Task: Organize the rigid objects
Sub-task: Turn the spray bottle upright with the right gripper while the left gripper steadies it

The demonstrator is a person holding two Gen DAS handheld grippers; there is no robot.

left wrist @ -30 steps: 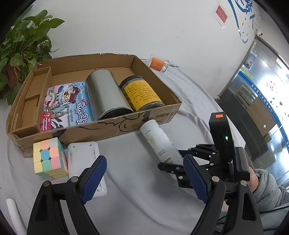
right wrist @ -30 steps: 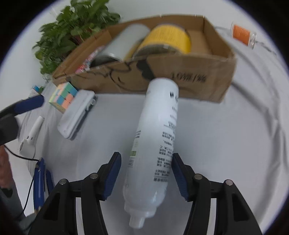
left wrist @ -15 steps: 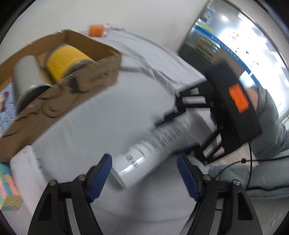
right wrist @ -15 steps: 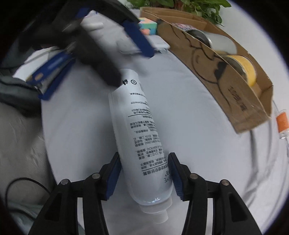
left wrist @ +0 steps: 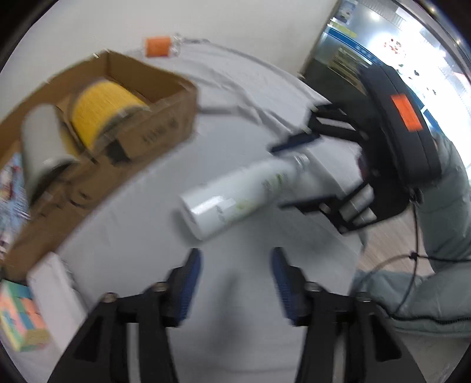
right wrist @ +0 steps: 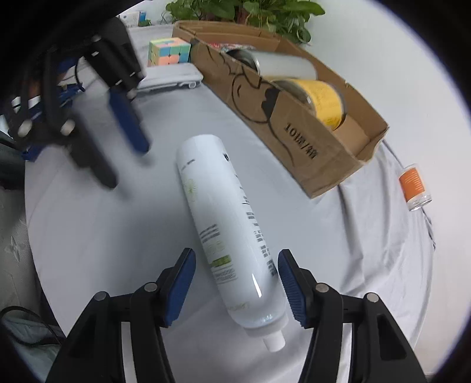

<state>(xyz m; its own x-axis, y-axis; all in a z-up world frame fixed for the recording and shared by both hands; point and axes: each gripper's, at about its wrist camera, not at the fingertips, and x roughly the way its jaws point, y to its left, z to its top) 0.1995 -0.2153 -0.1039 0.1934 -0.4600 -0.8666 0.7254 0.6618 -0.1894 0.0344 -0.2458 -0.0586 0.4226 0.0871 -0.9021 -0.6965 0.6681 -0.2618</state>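
Note:
A white spray bottle [right wrist: 229, 229] lies on the grey cloth, its nozzle end between my right gripper's [right wrist: 235, 280] open jaws; the right pad [right wrist: 290, 282] is close to it and the left pad stands apart. It also shows in the left wrist view [left wrist: 235, 197]. My left gripper [left wrist: 235, 282] is open and empty, a little short of the bottle's base, facing the right gripper [left wrist: 297, 171]. The cardboard box [right wrist: 297, 129] holds a grey can [right wrist: 282, 64], a yellow-labelled jar [right wrist: 321, 97] and a picture box.
A pastel puzzle cube [right wrist: 169, 53] and a flat white device [right wrist: 173, 78] lie by the box's near end. A small orange-labelled glass jar [right wrist: 413, 188] lies beyond the box. A green plant [right wrist: 250, 11] stands behind it.
My right gripper has opened around the bottle, which now rests on the cloth. My left gripper swung round toward the bottle's base and narrowed its opening.

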